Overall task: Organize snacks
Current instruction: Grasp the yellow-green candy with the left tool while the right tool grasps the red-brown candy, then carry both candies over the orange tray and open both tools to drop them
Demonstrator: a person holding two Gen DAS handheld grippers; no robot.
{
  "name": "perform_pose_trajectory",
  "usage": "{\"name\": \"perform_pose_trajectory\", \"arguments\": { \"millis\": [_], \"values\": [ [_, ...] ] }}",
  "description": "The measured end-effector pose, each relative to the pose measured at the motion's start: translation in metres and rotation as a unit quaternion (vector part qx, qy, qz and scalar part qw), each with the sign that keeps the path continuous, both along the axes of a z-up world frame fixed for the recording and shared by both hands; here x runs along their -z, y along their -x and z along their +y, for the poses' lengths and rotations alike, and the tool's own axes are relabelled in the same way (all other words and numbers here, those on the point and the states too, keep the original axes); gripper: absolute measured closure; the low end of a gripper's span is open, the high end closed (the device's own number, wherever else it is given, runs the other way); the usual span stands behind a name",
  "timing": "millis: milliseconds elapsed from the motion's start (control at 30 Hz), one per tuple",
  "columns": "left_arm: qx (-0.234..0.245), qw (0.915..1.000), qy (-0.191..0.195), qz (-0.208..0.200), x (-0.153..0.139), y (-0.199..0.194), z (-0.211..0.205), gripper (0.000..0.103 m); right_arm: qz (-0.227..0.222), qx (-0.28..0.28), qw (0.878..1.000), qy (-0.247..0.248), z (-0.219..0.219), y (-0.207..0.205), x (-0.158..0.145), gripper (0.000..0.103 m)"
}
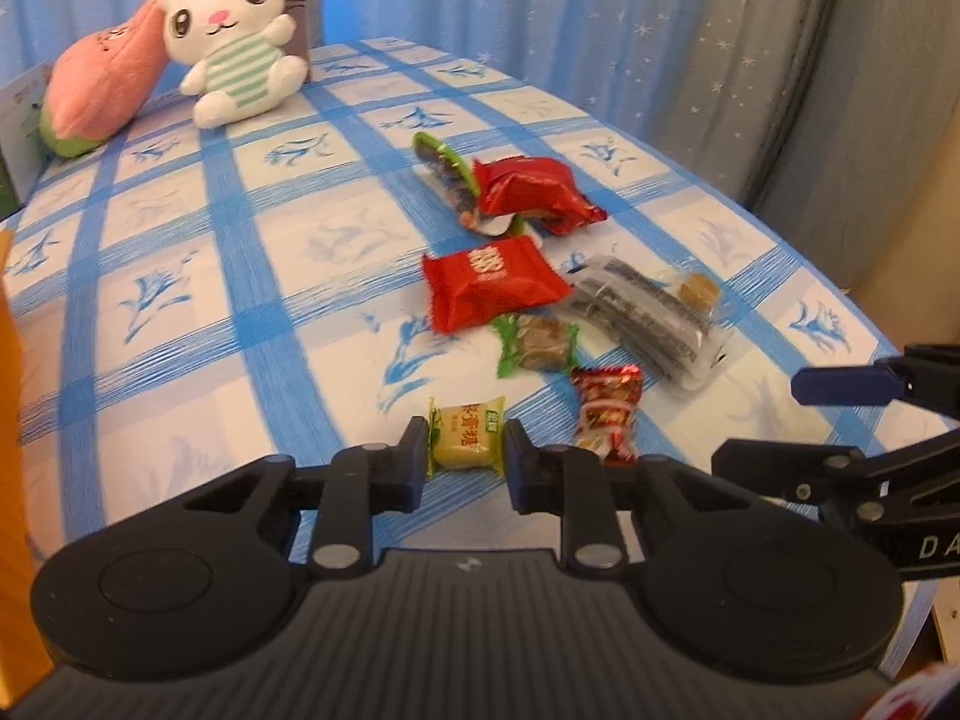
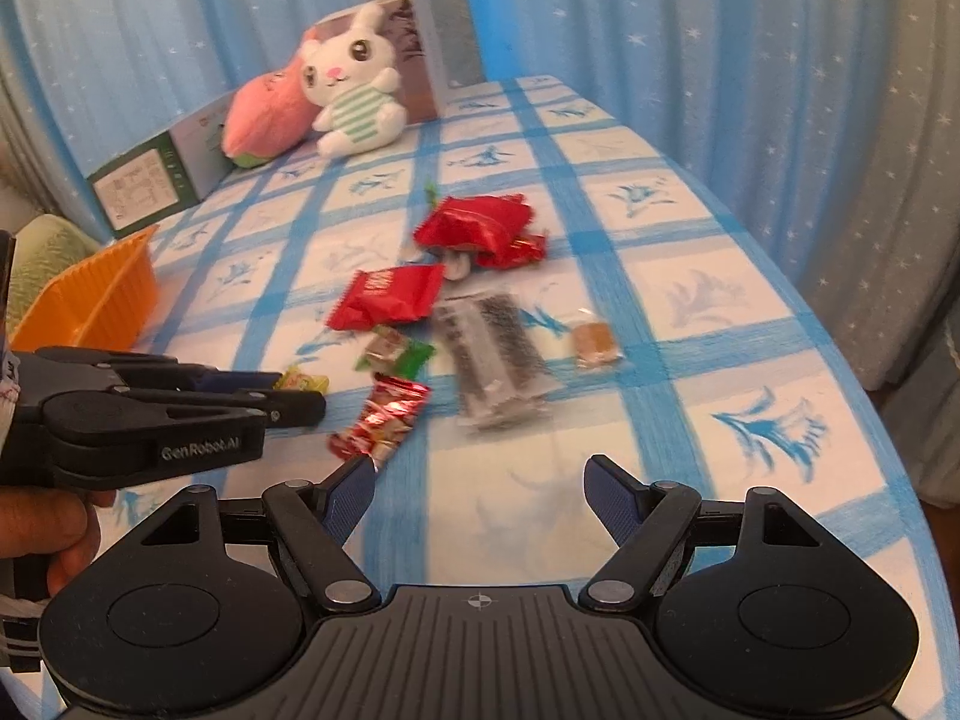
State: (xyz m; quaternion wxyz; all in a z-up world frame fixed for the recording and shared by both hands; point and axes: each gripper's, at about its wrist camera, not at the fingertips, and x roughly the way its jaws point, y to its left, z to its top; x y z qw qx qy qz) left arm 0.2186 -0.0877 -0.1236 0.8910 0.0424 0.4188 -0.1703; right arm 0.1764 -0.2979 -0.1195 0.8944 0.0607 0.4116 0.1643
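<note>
Blue-checked bench with starry curtains behind. Left gripper fingers are clamped on the yellow candy, around 6 o'clock from the snack pile. Right gripper fingers spread, nothing between them, red-foil candy at 11 o'clock.

Checked tablecloth (perhaps a table) bears snacks, plush toys.

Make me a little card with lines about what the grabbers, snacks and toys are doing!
left gripper: shut on yellow candy
right gripper: open, nothing between the fingers, by the red-foil candy
other snacks: red packet, clear seaweed pack, green candy
toys: bunny and pink plush at the far end
basket: orange, left edge
</note>
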Motion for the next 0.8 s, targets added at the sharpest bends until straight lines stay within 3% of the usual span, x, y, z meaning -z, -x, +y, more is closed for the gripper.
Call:
{"name": "perform_pose_trajectory", "arguments": {
  "millis": [267, 433, 733, 800],
  "values": [
    [-0.048, 0.9988, 0.001, -0.012, -0.021, 0.025, 0.026, 0.081, -0.010, -0.051, 0.998, -0.022, 0.026, -0.009, -0.004, 0.042],
    [-0.068, 0.9974, 0.008, -0.025, -0.035, 0.037, 0.038, 0.081, 0.020, -0.046, 0.998, -0.035, 0.039, -0.024, 0.001, 0.044],
    [-0.088, 0.9955, 0.017, -0.031, -0.046, 0.047, 0.052, 0.081, 0.028, -0.035, 0.999, 0.015, 0.060, -0.042, 0.011, 0.051],
    [-0.091, 0.9952, 0.019, -0.031, -0.047, 0.048, 0.054, 0.081, 0.022, -0.040, 0.998, 0.034, 0.064, -0.042, 0.011, 0.063]
  ]
}}
